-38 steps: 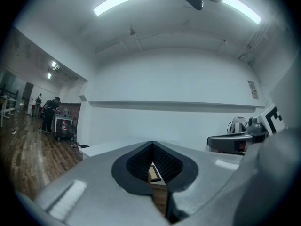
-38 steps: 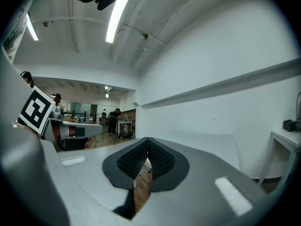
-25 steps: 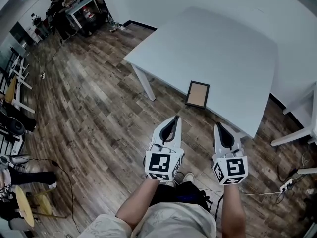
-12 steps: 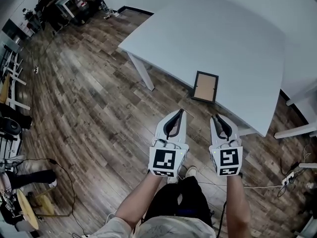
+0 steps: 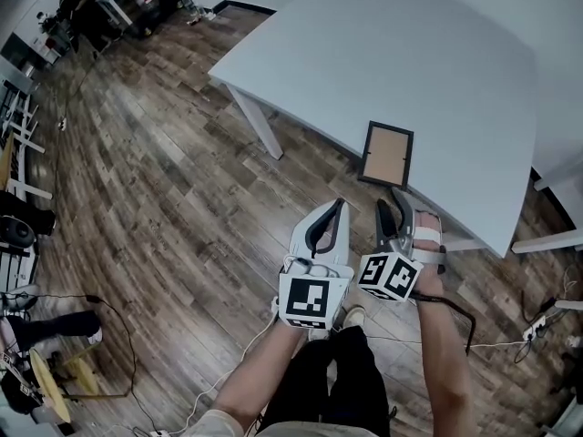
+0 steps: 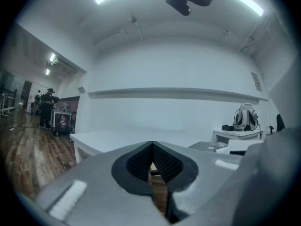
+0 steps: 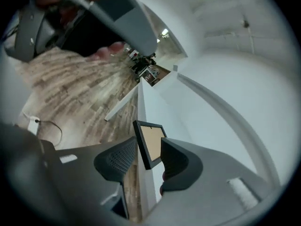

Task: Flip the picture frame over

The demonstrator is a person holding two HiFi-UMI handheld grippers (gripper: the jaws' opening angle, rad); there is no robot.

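The picture frame point(image 5: 386, 154) lies flat on the white table point(image 5: 410, 53) near its front edge, black-rimmed with a tan board facing up. My right gripper point(image 5: 393, 206) hovers just short of that edge, rolled onto its side, jaws open. In the right gripper view the picture frame point(image 7: 151, 141) shows in the gap between the jaws of my right gripper point(image 7: 148, 149), still some way beyond them. My left gripper point(image 5: 338, 204) is beside it on the left, over the floor, shut and empty. The left gripper point(image 6: 152, 146) points level at the table point(image 6: 108, 138).
Wood-plank floor point(image 5: 155, 171) lies under both grippers. A slanted table leg point(image 5: 258, 132) stands left of the frame. Another white table point(image 5: 557, 167) is at the right. Desks and people point(image 5: 86, 3) are at the far back left. A backpack point(image 6: 245, 117) sits on a far desk.
The right gripper has rolled onto its side and shifted left toward the left gripper. Both grippers are closer to the table edge, and the frame sits nearer in view.
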